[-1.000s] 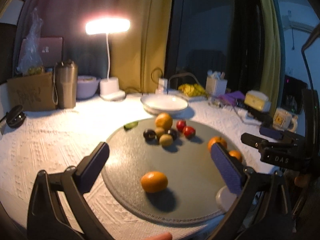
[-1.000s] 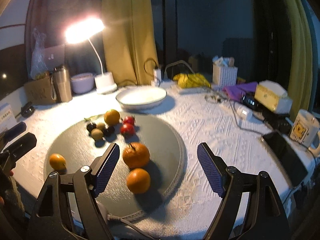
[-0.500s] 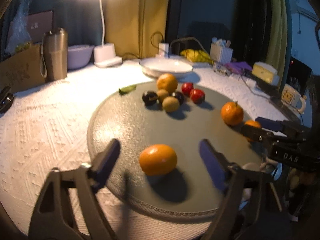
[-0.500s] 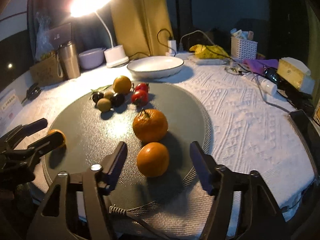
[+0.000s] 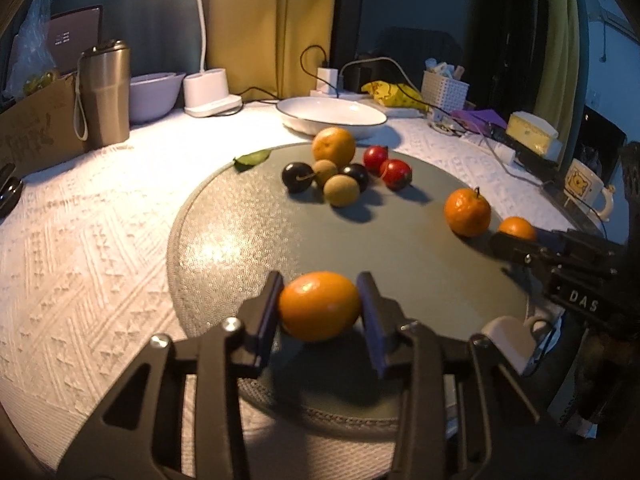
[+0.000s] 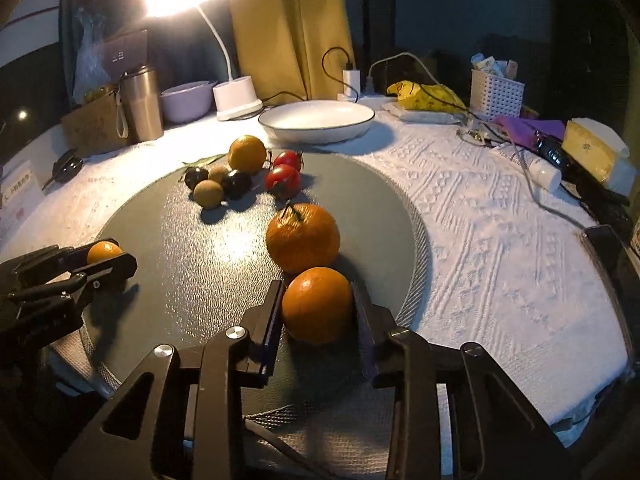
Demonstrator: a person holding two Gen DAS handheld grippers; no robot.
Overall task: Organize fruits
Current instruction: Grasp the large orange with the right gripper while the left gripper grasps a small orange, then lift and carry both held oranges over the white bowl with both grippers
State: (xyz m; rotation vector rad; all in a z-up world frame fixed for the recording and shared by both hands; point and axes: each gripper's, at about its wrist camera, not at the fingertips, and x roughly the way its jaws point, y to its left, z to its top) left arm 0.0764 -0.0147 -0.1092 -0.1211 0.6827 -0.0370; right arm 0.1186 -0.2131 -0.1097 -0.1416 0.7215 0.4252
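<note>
Two oranges are gripped at once. In the left wrist view, the left hand-held gripper [image 5: 320, 308] pinches a small orange [image 5: 319, 306] at the near edge of the round grey mat [image 5: 224, 240]. In the right wrist view, the right hand-held gripper [image 6: 318, 308] clamps another orange [image 6: 318, 305], touching a stemmed mandarin [image 6: 303, 237]. The white bowl [image 6: 318, 122] holds no fruit, so sorting looks barely begun.

Four oranges sit on the grey round mat [image 5: 224, 240]: one orange [image 5: 319, 306] clamped in the left tool [image 5: 320, 312], another orange [image 6: 318, 305] in the right tool [image 6: 316, 312], beside a stemmed orange [image 6: 303, 237]; cherries, longans and tomatoes cluster behind
</note>
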